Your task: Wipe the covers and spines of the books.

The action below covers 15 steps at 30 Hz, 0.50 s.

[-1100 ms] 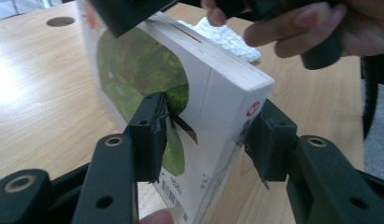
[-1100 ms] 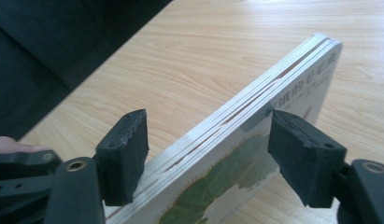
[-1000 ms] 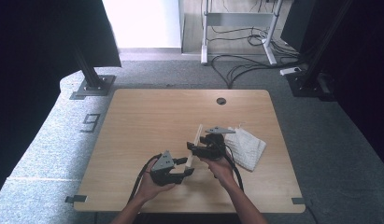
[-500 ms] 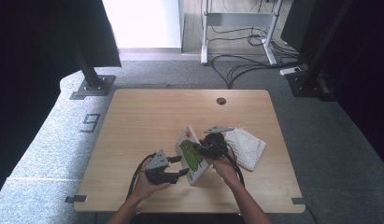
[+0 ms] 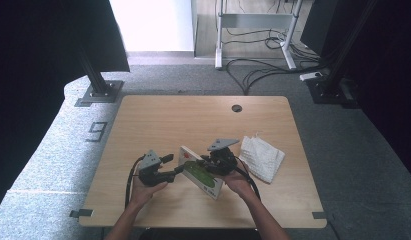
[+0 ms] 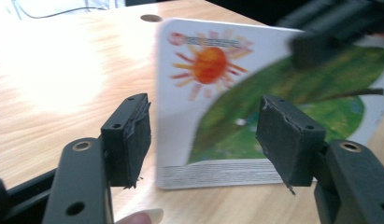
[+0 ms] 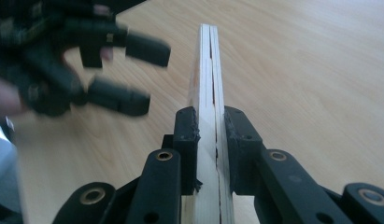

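A board book with an orange sun and a green leaf on its cover stands tilted on edge on the wooden table. My right gripper is shut on its edge. In the right gripper view the jaws have just been closing and press both sides of the thick pages. My left gripper is left of the book. Its jaws have just been opening and stand open, with the cover just ahead of them and no pad pressing on it.
A crumpled white cloth lies to the right of the right hand. A small round cable hole sits near the table's far edge. Beyond the table are grey floor, desk legs and cables.
The left gripper has pulled back to the left and its jaws have spread. The book, edge-on a second ago, now leans with its cover showing, and the right jaws have closed on it.
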Motion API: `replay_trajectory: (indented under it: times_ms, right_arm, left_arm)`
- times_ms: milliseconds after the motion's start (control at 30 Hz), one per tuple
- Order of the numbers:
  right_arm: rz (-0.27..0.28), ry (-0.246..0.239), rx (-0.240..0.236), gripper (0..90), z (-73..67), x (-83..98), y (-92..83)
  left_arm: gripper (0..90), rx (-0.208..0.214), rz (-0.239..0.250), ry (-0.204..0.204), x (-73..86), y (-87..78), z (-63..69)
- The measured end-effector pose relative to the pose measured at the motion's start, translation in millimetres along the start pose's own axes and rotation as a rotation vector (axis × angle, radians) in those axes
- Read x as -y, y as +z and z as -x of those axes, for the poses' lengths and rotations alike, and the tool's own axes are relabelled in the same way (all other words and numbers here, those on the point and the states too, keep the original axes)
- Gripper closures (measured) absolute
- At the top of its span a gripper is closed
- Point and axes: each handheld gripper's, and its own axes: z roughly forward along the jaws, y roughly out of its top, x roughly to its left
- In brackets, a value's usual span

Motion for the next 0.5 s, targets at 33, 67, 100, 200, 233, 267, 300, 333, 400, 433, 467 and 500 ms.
replay_trajectory:
  times_ms: [33,67,100,200,233,267,300,333,400,433,467,500]
  right_arm:
    - [-0.003,-0.021,-0.003,76.0,-1.0,-0.5,-0.1]
    - [-0.003,-0.033,-0.008,76.1,-1.6,-0.8,0.0]
    - [-0.007,-0.046,-0.016,76.1,-2.1,-1.0,-0.2]
    - [-0.008,-0.088,-0.044,76.2,-3.7,-1.0,-0.4]
    - [-0.009,-0.099,-0.055,76.2,-4.2,-0.8,-0.7]
    - [-0.007,-0.112,-0.065,76.2,-4.7,-0.4,-1.0]
    - [-0.008,-0.122,-0.073,76.2,-5.1,-0.1,-1.4]
    - [-0.005,-0.142,-0.089,76.2,-5.7,0.8,-2.0]
    - [-0.002,-0.154,-0.099,76.2,-5.1,1.8,-3.0]
    - [-0.001,-0.154,-0.11,76.2,-3.9,2.4,-3.5]
    - [0.003,-0.156,-0.124,76.2,-2.2,3.1,-4.1]
    - [0.006,-0.155,-0.136,76.2,-0.9,3.8,-4.4]
  left_arm:
    - [34.2,0.003,0.0,-0.004,-0.1,-0.4,-2.3]
    - [33.7,0.003,-0.002,-0.006,0.1,-0.2,-4.1]
    - [33.6,0.003,-0.003,-0.005,0.5,0.4,-5.8]
    - [33.3,0.027,-0.011,-0.005,1.8,4.0,-8.6]
    - [33.1,0.03,-0.016,0.003,2.2,5.4,-9.2]
    - [33.1,0.035,-0.019,0.007,2.5,6.4,-9.4]
    - [33.0,0.053,-0.026,0.015,2.6,8.4,-10.0]
    - [31.8,0.065,-0.025,0.019,2.5,9.4,-10.0]
    - [31.0,0.094,-0.02,0.041,1.6,10.6,-9.4]
    - [31.1,0.112,-0.011,0.049,1.6,11.0,-9.1]
    - [31.0,0.125,-0.006,0.055,1.7,11.3,-9.0]
    - [31.2,0.146,0.0,0.06,2.0,11.9,-8.9]
